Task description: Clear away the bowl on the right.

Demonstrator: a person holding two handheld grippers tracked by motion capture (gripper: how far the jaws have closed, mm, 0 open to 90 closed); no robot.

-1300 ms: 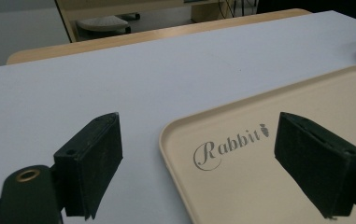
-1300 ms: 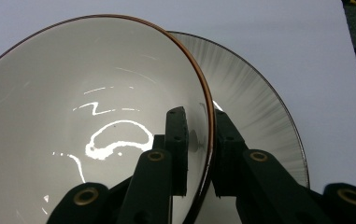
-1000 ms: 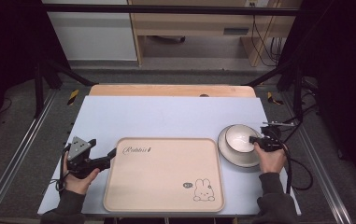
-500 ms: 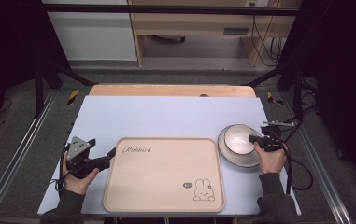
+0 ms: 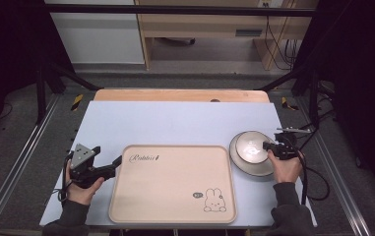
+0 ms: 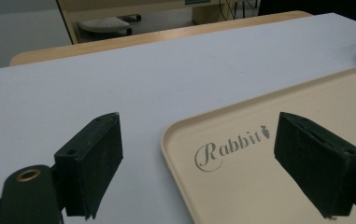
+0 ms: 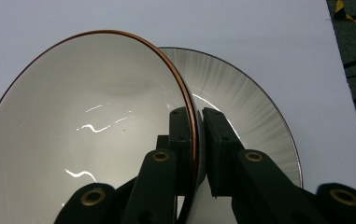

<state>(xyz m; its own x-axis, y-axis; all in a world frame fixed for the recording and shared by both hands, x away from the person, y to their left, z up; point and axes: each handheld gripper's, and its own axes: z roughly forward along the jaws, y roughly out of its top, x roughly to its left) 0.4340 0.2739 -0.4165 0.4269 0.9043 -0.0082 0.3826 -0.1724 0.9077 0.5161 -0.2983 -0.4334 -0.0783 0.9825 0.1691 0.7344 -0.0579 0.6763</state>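
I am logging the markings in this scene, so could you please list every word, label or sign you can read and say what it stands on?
"Rabbit", in grey script with a small carrot mark after it: on the beige rectangular plastic tray, near its corner between the open jaws of the left hand-held gripper.
Small dark oval label beside the rabbit drawing on the same tray: too small to read.

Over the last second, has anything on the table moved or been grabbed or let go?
Nothing visibly changed. The right gripper stays shut on the rim of the bowl, which sits on the plate. The left gripper stays open at the left edge of the tray, jaws straddling its corner. Tray, bowl and plate lie where they were.
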